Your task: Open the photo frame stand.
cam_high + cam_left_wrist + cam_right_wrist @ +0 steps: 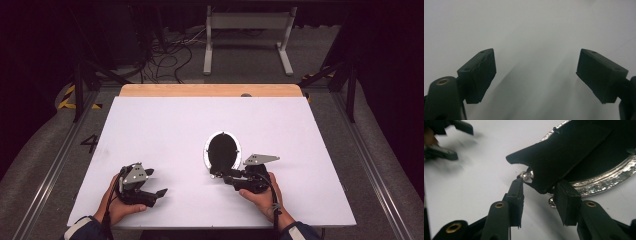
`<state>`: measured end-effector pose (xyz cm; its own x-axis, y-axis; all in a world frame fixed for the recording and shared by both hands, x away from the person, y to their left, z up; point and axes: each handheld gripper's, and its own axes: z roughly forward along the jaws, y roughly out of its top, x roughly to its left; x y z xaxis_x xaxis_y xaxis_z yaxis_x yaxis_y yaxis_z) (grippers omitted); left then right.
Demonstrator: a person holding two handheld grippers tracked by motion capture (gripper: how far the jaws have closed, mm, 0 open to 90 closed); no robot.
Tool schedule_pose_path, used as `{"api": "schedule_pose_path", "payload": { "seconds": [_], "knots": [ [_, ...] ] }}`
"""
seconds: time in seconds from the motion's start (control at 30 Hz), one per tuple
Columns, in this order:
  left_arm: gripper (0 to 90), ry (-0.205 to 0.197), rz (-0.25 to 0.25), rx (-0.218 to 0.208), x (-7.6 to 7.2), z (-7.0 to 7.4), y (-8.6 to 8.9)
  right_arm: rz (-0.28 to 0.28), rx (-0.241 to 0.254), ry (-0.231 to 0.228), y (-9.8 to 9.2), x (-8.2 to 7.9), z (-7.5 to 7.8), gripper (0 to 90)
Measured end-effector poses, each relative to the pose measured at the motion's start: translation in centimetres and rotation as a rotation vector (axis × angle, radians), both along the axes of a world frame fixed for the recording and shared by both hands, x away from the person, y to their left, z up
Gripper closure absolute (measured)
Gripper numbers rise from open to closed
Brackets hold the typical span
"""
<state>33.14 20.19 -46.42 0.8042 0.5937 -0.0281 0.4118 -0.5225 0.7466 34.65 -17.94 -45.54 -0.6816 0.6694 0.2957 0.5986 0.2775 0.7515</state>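
Two hands, two black tongs, low over the near edge

The left hand (pixel 117 205) comes in from the bottom in a dark sleeve with a pale cuff stripe and grips the black two-jaw left tongs (pixel 155 195); their jaws stand wide apart with nothing between them, the flat black pads (pixel 480 75) angled forward and rightward in the high view; the right hand (pixel 262 197) enters from the bottom right, wrist turned inward, holding the black right tongs (pixel 220 176) with the grey three-cornered plate on top; they point leftward, jaws partly apart, one black pad (pixel 567 202) set either side of the gap; a cable trails back along the right wrist.
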Motion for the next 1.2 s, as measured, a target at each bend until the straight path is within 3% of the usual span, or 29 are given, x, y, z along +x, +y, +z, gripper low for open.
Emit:
{"api": "schedule_pose_path", "payload": {
  "seconds": [0.03, 0.07, 0.13, 0.2, 0.27, 0.33, 0.37, 0.43, 0.63, 0.8, 1.1, 1.2],
  "knots": [
    [16.8, 0.009, 0.005, -0.002, 0.1, 0.0, -0.2, -0.011, 0.057, 0.035, -0.3, 0.4, -0.2, 60.7],
    [17.3, 0.028, 0.009, -0.014, 0.6, 0.0, -0.6, -0.027, 0.145, 0.072, -1.1, 0.9, -0.4, 61.8],
    [17.4, 0.038, 0.003, -0.027, 0.9, 0.0, -1.0, -0.031, 0.169, 0.088, -1.3, 1.1, -0.6, 61.5],
    [17.4, 0.041, 0.002, -0.040, 1.6, 0.2, -1.8, -0.034, 0.234, 0.148, -2.0, 1.7, -1.0, 60.7],
    [17.5, 0.041, -0.017, -0.047, 2.2, 0.4, -2.7, -0.042, 0.262, 0.187, -2.0, 1.8, -1.1, 61.6],
    [17.7, 0.041, -0.046, -0.035, 3.0, 0.6, -4.4, -0.077, 0.329, 0.245, -1.8, 2.1, -1.2, 62.8],
    [17.8, 0.041, -0.046, -0.035, 3.0, 0.6, -4.4, -0.077, 0.329, 0.245, -1.8, 2.1, -1.2, 62.8],
    [17.9, 0.034, -0.059, -0.015, 3.5, 0.7, -5.5, -0.126, 0.383, 0.294, -1.5, 2.2, -1.5, 63.7],
    [17.8, 0.035, -0.095, -0.015, 4.9, 0.8, -8.4, -0.238, 0.433, 0.333, -1.6, 2.4, -2.2, 64.6],
    [18.2, 0.031, -0.098, -0.014, 5.7, 0.7, -9.0, -0.219, 0.447, 0.327, -1.6, 3.0, -2.3, 64.5],
    [22.3, 0.051, -0.064, -0.028, 7.5, 0.5, -9.7, -0.200, 0.422, 0.310, -0.9, 4.0, -2.1, 64.7],
    [22.9, 0.070, -0.063, -0.072, 8.1, 0.5, -9.4, -0.194, 0.402, 0.310, -1.0, 4.0, -2.0, 66.2]
  ]
}}
